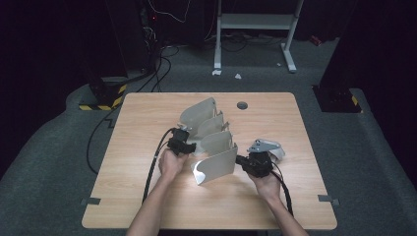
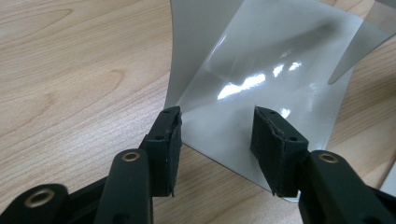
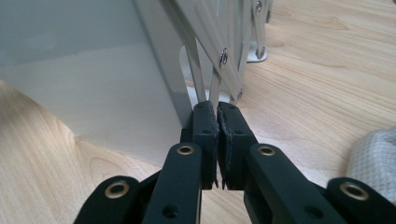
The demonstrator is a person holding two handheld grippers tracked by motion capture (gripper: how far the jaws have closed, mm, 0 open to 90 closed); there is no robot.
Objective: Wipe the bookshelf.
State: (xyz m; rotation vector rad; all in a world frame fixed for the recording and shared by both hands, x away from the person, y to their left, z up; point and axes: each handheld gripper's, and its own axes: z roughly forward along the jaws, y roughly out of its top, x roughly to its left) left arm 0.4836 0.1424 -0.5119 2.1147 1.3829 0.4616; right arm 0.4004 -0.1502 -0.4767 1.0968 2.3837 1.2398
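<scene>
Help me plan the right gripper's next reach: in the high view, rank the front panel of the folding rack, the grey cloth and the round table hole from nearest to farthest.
From the right gripper:
1. Front panel, just left.
2. Grey cloth, right, behind it.
3. Table hole, far edge.

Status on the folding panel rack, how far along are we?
Done: the rack stands fanned out on the table, four panels apart. In hand: the right gripper is shut at the scissor linkage on the near panel's edge; whether it pinches a bar is hard to tell. The left gripper is open, the near panel ahead of its jaws, not clamped. Left: probably gripping the left side, then moving the rack.
</scene>
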